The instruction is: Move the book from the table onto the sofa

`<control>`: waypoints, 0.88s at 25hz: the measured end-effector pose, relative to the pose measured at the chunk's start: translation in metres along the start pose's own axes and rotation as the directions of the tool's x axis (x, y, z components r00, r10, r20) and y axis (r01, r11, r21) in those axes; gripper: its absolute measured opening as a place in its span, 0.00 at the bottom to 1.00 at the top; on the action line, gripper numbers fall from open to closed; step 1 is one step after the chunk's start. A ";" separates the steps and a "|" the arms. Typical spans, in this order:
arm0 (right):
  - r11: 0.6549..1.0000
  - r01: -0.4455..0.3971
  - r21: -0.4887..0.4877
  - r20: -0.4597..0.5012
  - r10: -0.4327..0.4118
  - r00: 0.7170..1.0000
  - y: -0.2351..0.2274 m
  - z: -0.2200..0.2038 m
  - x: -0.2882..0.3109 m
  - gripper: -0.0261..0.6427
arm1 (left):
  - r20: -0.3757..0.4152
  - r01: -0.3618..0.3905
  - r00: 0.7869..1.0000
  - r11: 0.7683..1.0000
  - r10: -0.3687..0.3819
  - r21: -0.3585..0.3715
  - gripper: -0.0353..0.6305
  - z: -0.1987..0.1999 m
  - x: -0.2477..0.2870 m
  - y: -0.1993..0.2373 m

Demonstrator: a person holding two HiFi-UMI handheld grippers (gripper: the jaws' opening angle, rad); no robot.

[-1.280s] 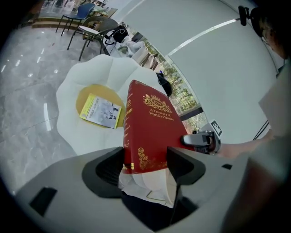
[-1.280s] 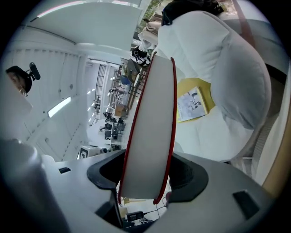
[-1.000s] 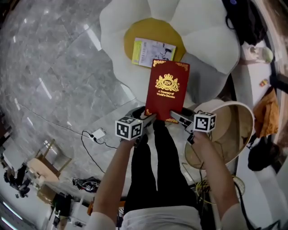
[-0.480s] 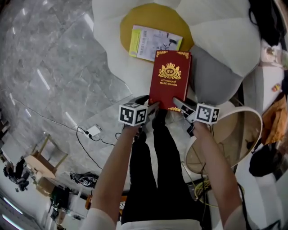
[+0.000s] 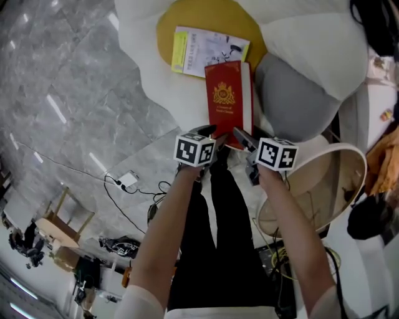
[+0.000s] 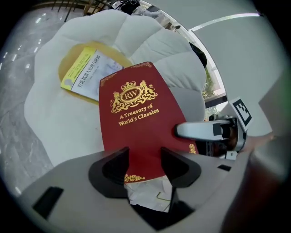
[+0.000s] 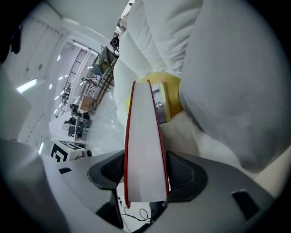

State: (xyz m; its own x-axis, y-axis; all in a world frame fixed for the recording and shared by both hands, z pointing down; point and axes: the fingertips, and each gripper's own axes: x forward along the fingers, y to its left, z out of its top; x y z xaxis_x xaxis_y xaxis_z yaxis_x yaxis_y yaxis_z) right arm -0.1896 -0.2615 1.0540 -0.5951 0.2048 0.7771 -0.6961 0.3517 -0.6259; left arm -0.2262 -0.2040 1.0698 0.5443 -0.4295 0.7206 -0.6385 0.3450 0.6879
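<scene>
I've lowered the book (image 5: pixel 228 99) onto the sofa (image 5: pixel 168 93), tilted on edge. The right gripper (image 5: pixel 242 138) clamps it. The left gripper (image 5: pixel 209 133) has been narrowing, its jaws apart around the near edge. Release looks next.

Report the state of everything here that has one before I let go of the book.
red book: closed, tilted on edge over the sofa, clamped.
right gripper: shut on both covers.
left gripper: jaws apart, just been closing; book's lower corner between them, pads not on its covers.
booklet: closed, flat on the yellow cushion.
</scene>
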 end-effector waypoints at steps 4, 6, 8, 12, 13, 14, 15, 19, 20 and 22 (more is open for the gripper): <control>0.996 0.092 0.015 0.058 -0.093 0.994 -0.014 0.006 -0.016 0.46 | -0.014 0.019 1.000 1.000 -0.019 -0.001 0.38 -0.005 0.004 -0.003; 0.995 0.102 0.003 0.087 -0.102 0.991 -0.013 0.011 -0.026 0.46 | -0.009 0.026 1.000 1.000 -0.026 0.001 0.38 -0.003 -0.001 -0.005; 0.994 0.104 -0.010 0.110 -0.103 0.989 -0.011 0.011 -0.039 0.46 | 0.003 0.028 1.000 1.000 -0.028 0.004 0.38 -0.005 -0.013 -0.007; 0.997 0.071 -0.013 0.149 -0.068 0.987 0.010 -0.002 -0.072 0.38 | 0.048 0.027 0.998 1.000 -0.027 0.002 0.34 -0.021 -0.059 -0.016; 0.998 0.058 -0.017 0.162 -0.054 0.985 0.019 -0.005 -0.084 0.33 | 0.065 0.026 0.998 1.000 -0.026 0.004 0.31 -0.026 -0.074 -0.021; 0.999 0.044 -0.024 0.179 -0.039 0.983 0.030 -0.006 -0.095 0.28 | 0.085 0.024 0.996 1.000 -0.025 0.010 0.28 -0.029 -0.090 -0.025; 0.999 0.029 -0.035 0.199 -0.022 0.980 0.041 -0.005 -0.106 0.24 | 0.105 0.022 0.994 1.000 -0.024 0.021 0.25 -0.031 -0.107 -0.029; 0.996 -0.021 -0.091 0.280 0.046 0.959 0.101 -0.004 -0.156 0.14 | 0.183 0.017 0.983 0.998 -0.029 0.064 0.15 -0.035 -0.181 -0.054; 0.994 -0.034 -0.107 0.294 0.065 0.954 0.118 -0.005 -0.169 0.13 | 0.203 0.017 0.979 0.997 -0.032 0.075 0.13 -0.034 -0.201 -0.062; 0.988 -0.069 -0.136 0.311 0.109 0.944 0.154 -0.011 -0.195 0.11 | 0.241 0.017 0.970 0.995 -0.041 0.098 0.09 -0.033 -0.243 -0.080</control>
State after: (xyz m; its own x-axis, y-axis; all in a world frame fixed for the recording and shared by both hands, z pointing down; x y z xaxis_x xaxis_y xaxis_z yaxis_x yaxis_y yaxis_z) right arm -0.1761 -0.2371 0.8067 -0.7624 -0.0521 0.6450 -0.5922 0.4580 -0.6630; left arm -0.2892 -0.0993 0.8420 0.4225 -0.6318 0.6498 -0.6791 0.2542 0.6887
